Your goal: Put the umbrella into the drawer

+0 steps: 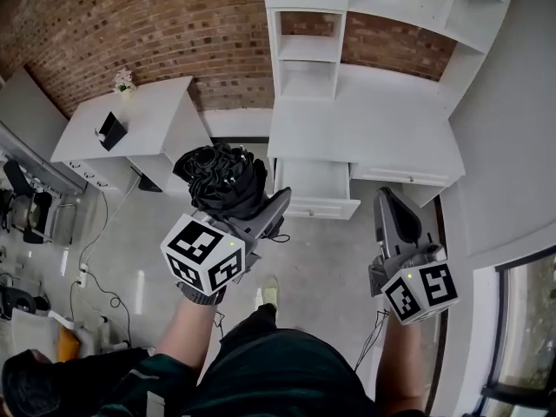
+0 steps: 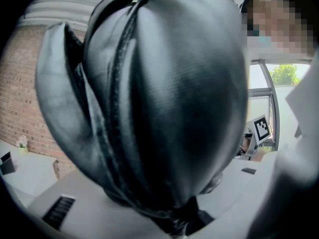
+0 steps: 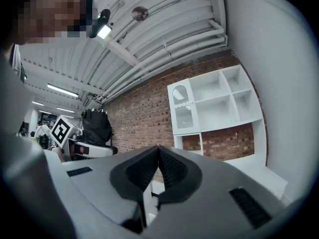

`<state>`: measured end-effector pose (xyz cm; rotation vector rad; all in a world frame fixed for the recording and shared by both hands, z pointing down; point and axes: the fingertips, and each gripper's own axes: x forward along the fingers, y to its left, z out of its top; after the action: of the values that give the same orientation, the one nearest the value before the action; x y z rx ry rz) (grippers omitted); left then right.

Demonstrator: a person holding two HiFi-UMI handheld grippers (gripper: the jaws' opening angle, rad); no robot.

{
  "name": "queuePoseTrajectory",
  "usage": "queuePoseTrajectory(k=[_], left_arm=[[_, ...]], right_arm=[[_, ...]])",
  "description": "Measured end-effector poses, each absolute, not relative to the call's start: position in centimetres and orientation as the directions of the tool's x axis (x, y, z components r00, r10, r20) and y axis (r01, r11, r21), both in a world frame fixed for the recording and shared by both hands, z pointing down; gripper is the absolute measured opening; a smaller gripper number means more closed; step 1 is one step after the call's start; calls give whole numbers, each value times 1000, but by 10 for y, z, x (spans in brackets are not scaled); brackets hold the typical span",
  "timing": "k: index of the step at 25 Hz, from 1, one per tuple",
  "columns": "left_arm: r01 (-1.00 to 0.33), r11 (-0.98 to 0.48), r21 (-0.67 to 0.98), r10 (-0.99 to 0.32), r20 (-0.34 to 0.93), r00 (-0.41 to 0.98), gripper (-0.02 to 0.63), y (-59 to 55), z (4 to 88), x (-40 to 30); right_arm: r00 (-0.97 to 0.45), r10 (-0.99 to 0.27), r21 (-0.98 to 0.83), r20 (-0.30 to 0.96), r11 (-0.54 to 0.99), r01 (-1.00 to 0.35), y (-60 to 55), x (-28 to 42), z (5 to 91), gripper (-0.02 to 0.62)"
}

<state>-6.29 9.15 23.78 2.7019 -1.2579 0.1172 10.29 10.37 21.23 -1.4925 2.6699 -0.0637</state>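
My left gripper (image 1: pixel 252 205) is shut on a folded black umbrella (image 1: pixel 221 181), which sticks up out of its jaws in front of the desk. In the left gripper view the umbrella (image 2: pixel 164 98) fills nearly the whole picture, bunched between the pale jaws at the bottom. The white desk (image 1: pixel 391 133) has one drawer (image 1: pixel 314 185) pulled open, just right of the umbrella. My right gripper (image 1: pixel 388 202) hangs to the right of the drawer, shut with nothing in it; its pads (image 3: pixel 167 166) meet at the tips. From there the umbrella (image 3: pixel 97 126) shows at the left.
A white shelf unit (image 1: pixel 308 50) stands on the desk against a brick wall. A white side table (image 1: pixel 130 120) with a small plant and a black item sits at the left. Cables lie on the floor at left. A window (image 1: pixel 521 337) is at the right.
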Motion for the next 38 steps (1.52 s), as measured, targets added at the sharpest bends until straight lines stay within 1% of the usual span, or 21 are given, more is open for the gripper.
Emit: queuePoseTrajectory(k=[10, 19, 24, 30, 38], left_arm=[[-703, -698, 132, -687, 150, 711, 207, -22, 257, -104], [-632, -765, 125, -609, 181, 772, 207, -90, 283, -112], [-601, -791, 114, -570, 217, 792, 207, -112, 304, -104], [-593, -799, 103, -550, 273, 789, 209, -138, 337, -91], [-538, -840, 62, -484, 361, 797, 209, -173, 388, -41]], right_arm=[[-470, -883, -35, -16, 470, -882, -2, 45, 225, 3], [-412, -911, -7, 11, 412, -911, -61, 21, 238, 3], [-399, -917, -10, 18, 399, -917, -81, 20, 242, 3], [-403, -915, -27, 6, 403, -915, -111, 27, 252, 3], [-424, -905, -61, 11, 423, -904, -171, 57, 275, 3]])
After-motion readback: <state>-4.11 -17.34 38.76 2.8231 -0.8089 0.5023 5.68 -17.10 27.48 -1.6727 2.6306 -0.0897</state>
